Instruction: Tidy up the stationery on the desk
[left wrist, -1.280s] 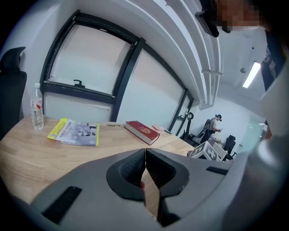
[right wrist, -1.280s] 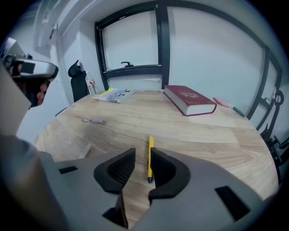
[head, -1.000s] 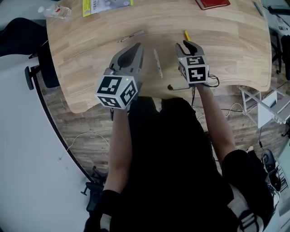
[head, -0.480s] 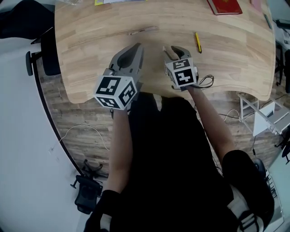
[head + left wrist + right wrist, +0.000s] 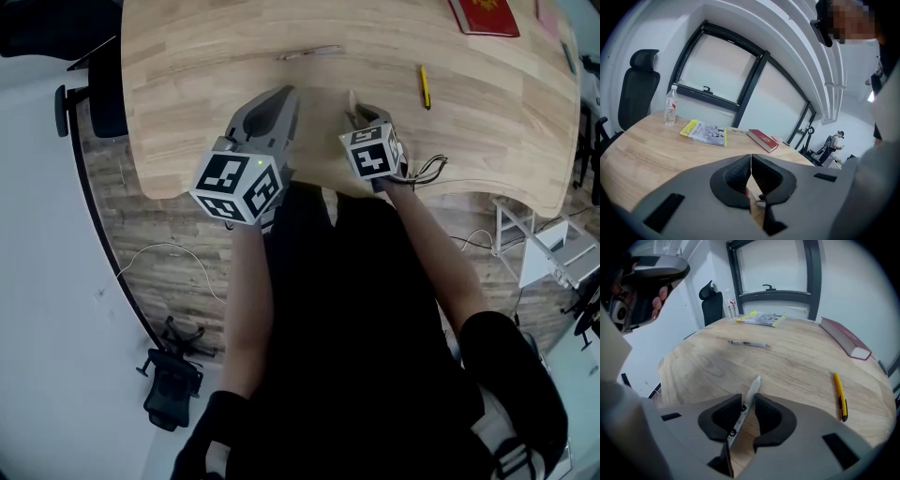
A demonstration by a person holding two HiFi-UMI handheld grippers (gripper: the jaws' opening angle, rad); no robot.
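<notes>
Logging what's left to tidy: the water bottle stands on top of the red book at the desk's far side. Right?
No. The water bottle stands on the desk at the far side, apart from the red book, a yellow booklet between them; the left gripper view shows it.

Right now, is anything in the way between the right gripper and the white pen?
Nothing visible. The white pen already lies between the jaws of the right gripper, which have just been closing.

Bright even daylight, fisheye-warped edges
</notes>
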